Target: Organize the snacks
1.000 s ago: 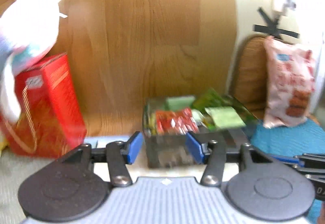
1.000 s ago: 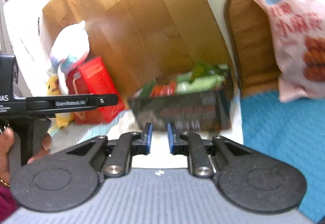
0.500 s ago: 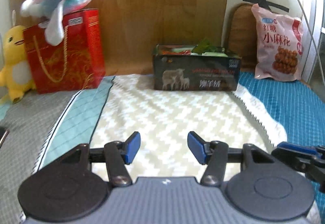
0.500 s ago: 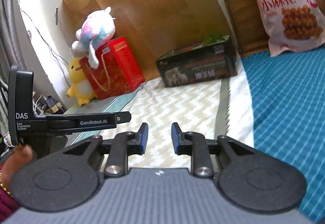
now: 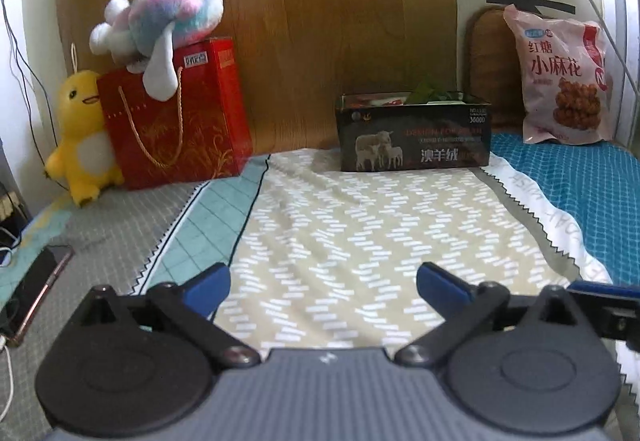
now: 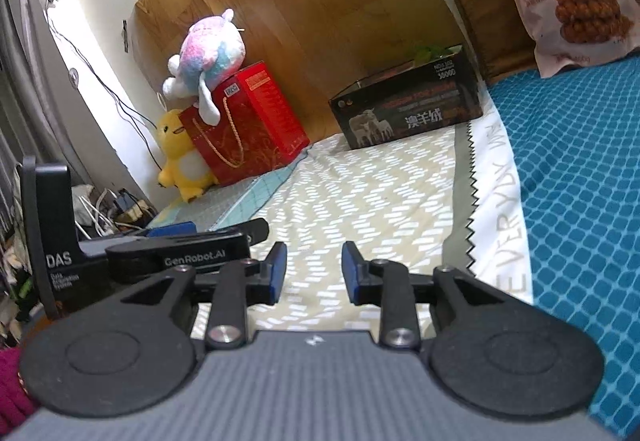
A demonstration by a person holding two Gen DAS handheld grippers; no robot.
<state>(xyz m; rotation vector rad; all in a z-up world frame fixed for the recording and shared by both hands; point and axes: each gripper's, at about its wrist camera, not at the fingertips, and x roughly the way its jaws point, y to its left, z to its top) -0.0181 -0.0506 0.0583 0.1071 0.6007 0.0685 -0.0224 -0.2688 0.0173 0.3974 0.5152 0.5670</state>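
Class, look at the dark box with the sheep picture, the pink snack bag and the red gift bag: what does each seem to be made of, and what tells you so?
Sheep box: probably printed cardboard, flat panels, sharp corners.
Snack bag: glossy plastic film, crinkled and shiny.
Red gift bag: likely coated paper, stiff creases, gold cord handle.

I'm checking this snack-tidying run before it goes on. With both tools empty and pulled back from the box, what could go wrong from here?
1. The pink snack bag stands leaning against a brown cushion; a nudge may topple it.
2. The dark box already has packets poking above its rim, so adding the bag might spill them.
3. The left tool, whose jaws have just been opening, and the right tool sit close together and may collide.
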